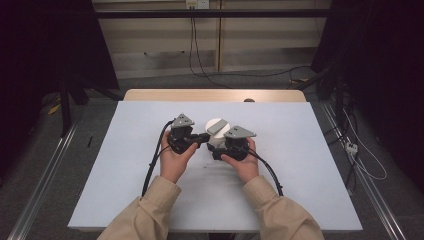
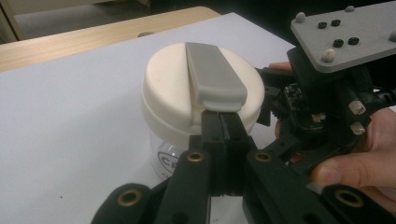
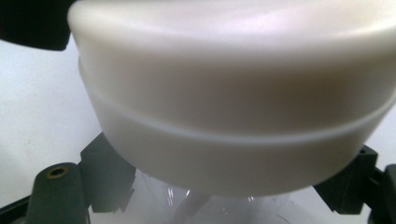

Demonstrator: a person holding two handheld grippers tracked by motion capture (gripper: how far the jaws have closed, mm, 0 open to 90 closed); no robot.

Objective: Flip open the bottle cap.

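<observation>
— Holding the jar (image 1: 216, 137) steady looks like the step in hand: it stands mid-table (image 1: 300, 165), and the right gripper (image 1: 227, 150) has its jaws clamped round the clear body under the white lid (image 2: 187, 93).

— And the left gripper (image 2: 223, 128)?

— Jaws pressed together, empty, their tips right at the near end of the grey flip tab (image 2: 214, 74) on the lid. I'd judge the next move calls for nudging up under that tab while the right one keeps the jar from tipping.

— What do the views add?

— The left gripper view gives the tab and the shut tips; the right gripper view gives the lid's side wall (image 3: 233, 121) and the jaws flanking the glass below; the high view gives both hands meeting at the jar.
</observation>
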